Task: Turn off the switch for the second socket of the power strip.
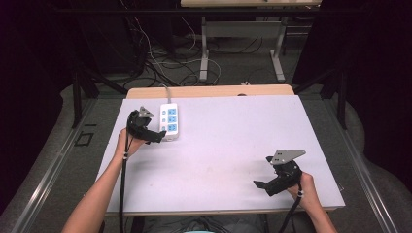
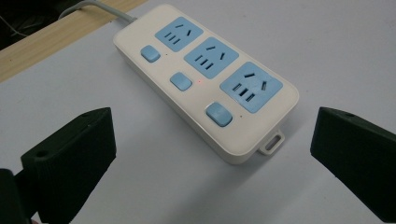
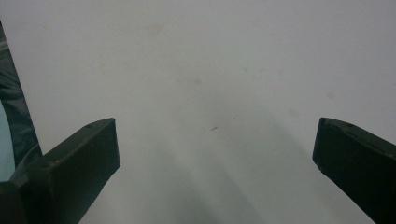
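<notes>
the power strip [image 2: 205,79] lies flat near the far left part of the counter [image 1: 233,141], its grey cord [image 2: 100,7] running off the far edge. the left tongs [image 1: 158,137] hover just beside its near end, spread wide and holding nothing, with the strip ahead between the two black jaws. the right tongs [image 1: 260,185] hang over bare counter near the front right, well apart from the strip, also spread and empty.

the strip looks like a stiff, hard plastic shell, probably light, smooth and a bit slippery. its long side walls seem the best place to take hold, across the narrow width; the cord may drag or pull back. it has three blue sockets, three blue buttons [image 2: 219,114], a small hanging loop [image 2: 272,141] and a tiny red light. no brand or writing can be read.
</notes>
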